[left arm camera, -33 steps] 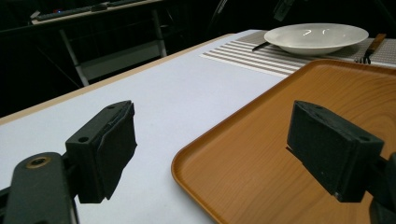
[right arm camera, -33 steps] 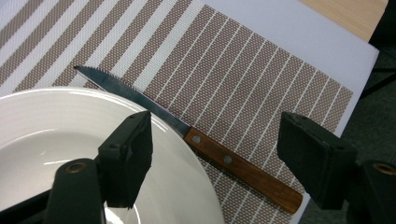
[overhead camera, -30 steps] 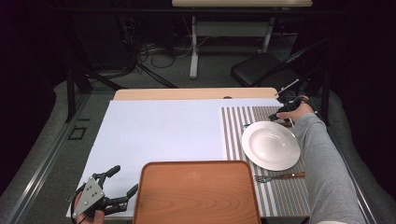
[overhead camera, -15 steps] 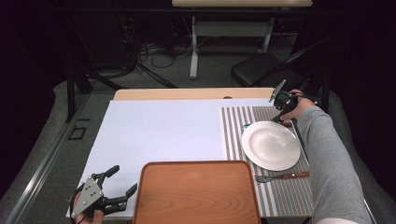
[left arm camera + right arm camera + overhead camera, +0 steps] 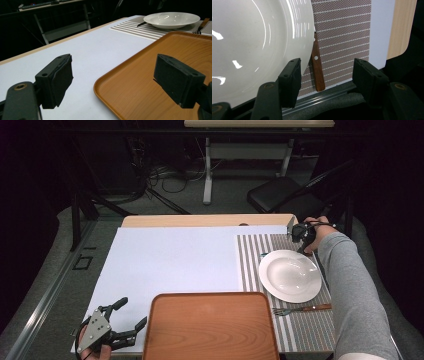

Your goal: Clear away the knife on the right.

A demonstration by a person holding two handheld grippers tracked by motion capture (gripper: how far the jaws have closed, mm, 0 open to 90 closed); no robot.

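My right tongs (image 5: pixel 324 75) hang over the far right corner of the striped brown-and-white woven placemat (image 5: pixel 342 30), jaws spread with nothing pinched; they have just been closing a little, and between them, lower on the mat, lies the brown wooden handle with pale rivets (image 5: pixel 317 72). That handle lies just beside the rim of the round white ceramic plate (image 5: pixel 257 45), its upper end running in under the rim, and its butt end stops just short of the mat's edge. My one jaw stands in front of the plate's rim, the other over bare mat, so the handle sits in the gap, nearer the plate-side jaw, touched by neither pad. In the high view my right tongs (image 5: pixel 299 234) hover just beyond the plate (image 5: pixel 290 276), at the table's far right. My left tongs (image 5: pixel 124 319) rest at the near left corner, jaws wide apart and empty, beside the orange-brown wooden tray (image 5: pixel 210 330), whose rim (image 5: pixel 117 70) shows between them.
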